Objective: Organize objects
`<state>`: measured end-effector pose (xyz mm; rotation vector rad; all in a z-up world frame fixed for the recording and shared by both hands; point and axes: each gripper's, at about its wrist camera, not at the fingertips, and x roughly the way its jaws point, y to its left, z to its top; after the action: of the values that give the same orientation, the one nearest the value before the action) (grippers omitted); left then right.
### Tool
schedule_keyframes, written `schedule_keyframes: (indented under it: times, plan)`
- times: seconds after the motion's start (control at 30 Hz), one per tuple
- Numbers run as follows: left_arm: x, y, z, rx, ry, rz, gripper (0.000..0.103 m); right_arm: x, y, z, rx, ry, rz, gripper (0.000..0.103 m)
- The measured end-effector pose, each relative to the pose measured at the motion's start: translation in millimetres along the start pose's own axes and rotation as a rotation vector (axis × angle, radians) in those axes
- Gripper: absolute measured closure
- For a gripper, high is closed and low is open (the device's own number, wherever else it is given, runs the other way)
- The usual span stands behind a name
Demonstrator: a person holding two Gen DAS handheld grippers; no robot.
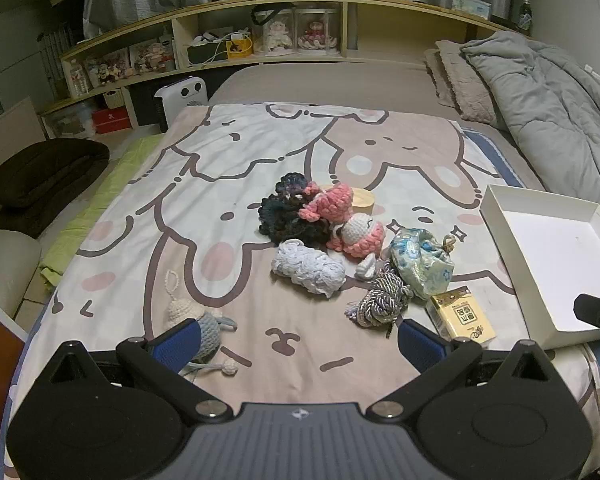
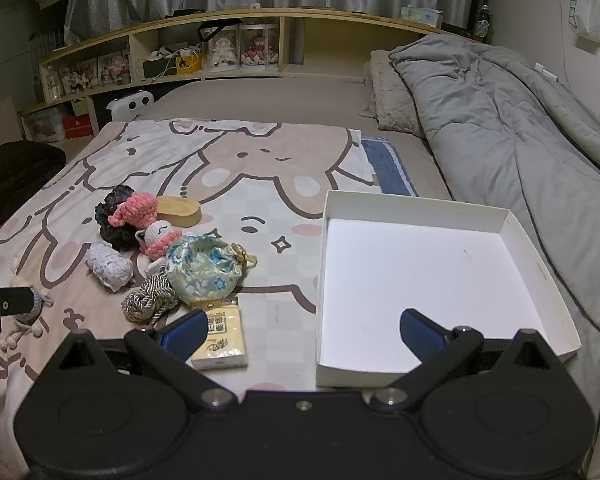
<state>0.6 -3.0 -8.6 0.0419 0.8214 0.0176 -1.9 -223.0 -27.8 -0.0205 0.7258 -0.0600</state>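
Claws first: the left gripper (image 1: 298, 338) sits at the bottom of its view with its blue-padded fingers spread wide and nothing between them. The left pad (image 1: 179, 342) overlaps a small blue and cream crocheted doll (image 1: 192, 314) lying on the cartoon-print blanket (image 1: 228, 168). The right gripper (image 2: 302, 334) is also spread wide and holds nothing; its left pad (image 2: 184, 334) sits over the edge of a yellow tissue pack (image 2: 222, 338), and its right pad (image 2: 422, 334) hangs in front of the white tray (image 2: 540, 280).

Middle of the left view holds a loose pile. Nearest is a coiled grey and white rope (image 1: 380, 300), just beside the tissue pack (image 1: 462, 314). Touching the rope on the right is a blue floral drawstring pouch (image 1: 420, 258). Left of it lies a bundle of pale lilac yarn (image 1: 308, 270). Behind these rest a pink and white crocheted doll (image 1: 354, 230), a second pink crocheted piece (image 1: 328, 202), a dark knitted bundle (image 1: 288, 216) and a low wooden box (image 1: 364, 200), all touching or overlapping.

The white tray (image 1: 496, 204) lies at the right edge of the left view, shallow and open-topped, next to the pile but apart from it. A grey quilt (image 2: 500, 120) is heaped along the upper right, and a wooden shelf (image 2: 260, 14) runs across the top.
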Motion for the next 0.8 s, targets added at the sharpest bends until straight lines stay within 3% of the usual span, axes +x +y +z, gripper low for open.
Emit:
schedule_keyframes:
  times: [0.8]
  plan:
    - [-2.5,-3.9,-3.2,0.002,0.003,-0.003,0.0,2.2,1.2,-0.4,-0.002,0.005,-0.003,0.0]
